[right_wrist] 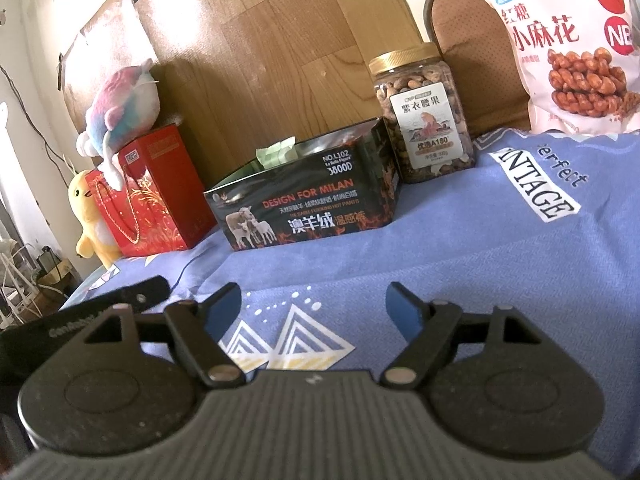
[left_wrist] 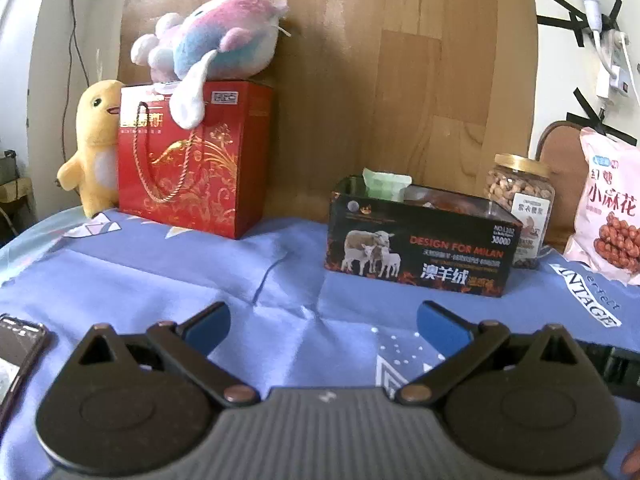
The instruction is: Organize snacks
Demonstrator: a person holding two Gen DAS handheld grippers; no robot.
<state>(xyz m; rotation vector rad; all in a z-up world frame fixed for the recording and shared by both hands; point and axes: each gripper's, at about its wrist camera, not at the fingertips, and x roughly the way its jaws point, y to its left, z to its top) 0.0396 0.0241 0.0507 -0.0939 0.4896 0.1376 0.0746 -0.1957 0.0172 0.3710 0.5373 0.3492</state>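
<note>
A black open-top box (left_wrist: 420, 240) (right_wrist: 308, 204) printed "DESIGN FOR MILAN" stands on the blue cloth, with a green packet (left_wrist: 386, 184) (right_wrist: 276, 152) and something reddish inside. A gold-lidded clear jar of nuts (left_wrist: 520, 216) (right_wrist: 424, 116) stands just right of it. A pink snack bag (left_wrist: 608, 208) (right_wrist: 568, 48) leans upright at the far right. My left gripper (left_wrist: 322, 326) is open and empty, low over the cloth, short of the box. My right gripper (right_wrist: 314, 306) is open and empty, also short of the box.
A red gift bag (left_wrist: 188, 160) (right_wrist: 156, 196) stands at the back left with a pink-blue plush (left_wrist: 212, 40) (right_wrist: 120, 108) on top and a yellow plush (left_wrist: 94, 140) (right_wrist: 90, 216) beside it. A phone (left_wrist: 16, 352) lies at the left edge. A wooden board (left_wrist: 400, 80) backs the table.
</note>
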